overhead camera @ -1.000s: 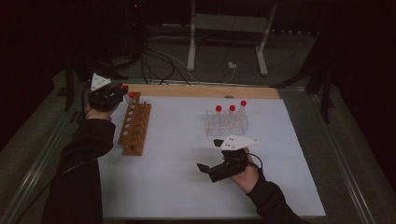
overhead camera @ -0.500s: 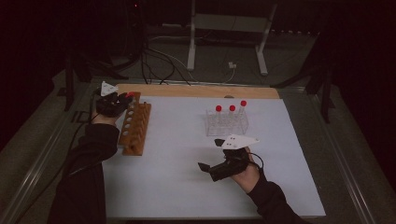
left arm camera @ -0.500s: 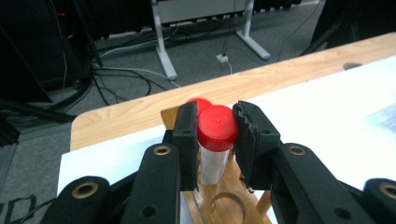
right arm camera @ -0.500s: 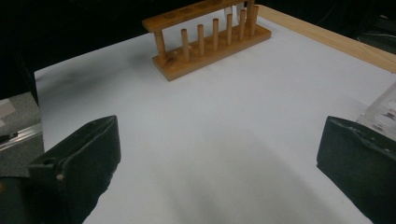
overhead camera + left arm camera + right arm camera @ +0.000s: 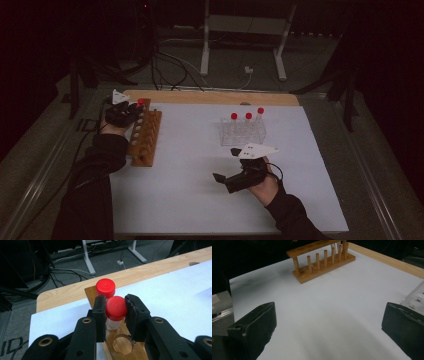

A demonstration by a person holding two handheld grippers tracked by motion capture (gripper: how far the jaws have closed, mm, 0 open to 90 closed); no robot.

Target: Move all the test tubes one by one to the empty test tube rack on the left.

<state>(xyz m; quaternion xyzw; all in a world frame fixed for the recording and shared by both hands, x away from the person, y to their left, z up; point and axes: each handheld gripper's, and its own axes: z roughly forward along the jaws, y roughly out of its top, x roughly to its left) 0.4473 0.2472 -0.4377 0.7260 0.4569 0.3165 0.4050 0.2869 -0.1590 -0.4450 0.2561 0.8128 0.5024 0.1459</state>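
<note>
My left gripper (image 5: 115,302) is shut on a red-capped clear tube (image 5: 116,308), held upright over the far end of the wooden rack (image 5: 90,291). The tube's lower end reaches the rack top; the jaws hide whether it sits in a hole. Another red-capped tube (image 5: 105,287) stands in the rack's last hole just behind it, and an empty hole (image 5: 122,345) lies in front. In the high view the left gripper (image 5: 129,112) is at the wooden rack's (image 5: 144,139) far end. My right gripper (image 5: 227,165) rests open and empty on the white mat (image 5: 200,165); its jaws (image 5: 330,315) stand wide apart.
A clear plastic rack (image 5: 243,131) holding three red-capped tubes stands right of centre, just beyond the right gripper; its corner (image 5: 417,298) shows in the right gripper view. A bare wooden strip (image 5: 210,97) edges the table's far side. Cables and stand legs lie on the floor beyond.
My left gripper has come down and moved right with the tube, from beside the rack's far end to over it. The right gripper has stayed put.
</note>
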